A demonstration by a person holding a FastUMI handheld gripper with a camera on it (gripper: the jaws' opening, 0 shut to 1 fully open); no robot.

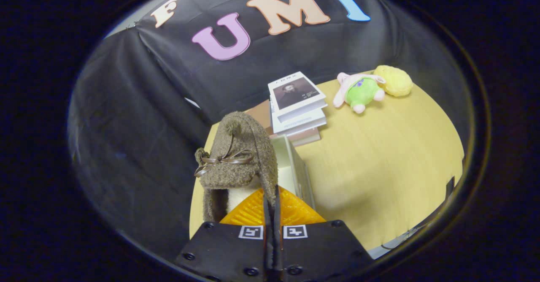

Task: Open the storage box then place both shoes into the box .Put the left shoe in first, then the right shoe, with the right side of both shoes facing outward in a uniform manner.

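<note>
Gripper (271, 197) fingers pressed narrowly together on the cuff of a fuzzy brown shoe (238, 155) with bow, held up over a white storage box (295, 164), stacked books (297, 107) and plush toys (363, 90) beyond on the wooden table (379, 168).

Light wood tabletop (379, 155), black cloth wall behind it. On it: a stack of books (297, 104) at the back, the white storage box (295, 164) just in front of the stack, and two plush toys at the far right, green-pink (358, 91) touching yellow (394, 80).
</note>
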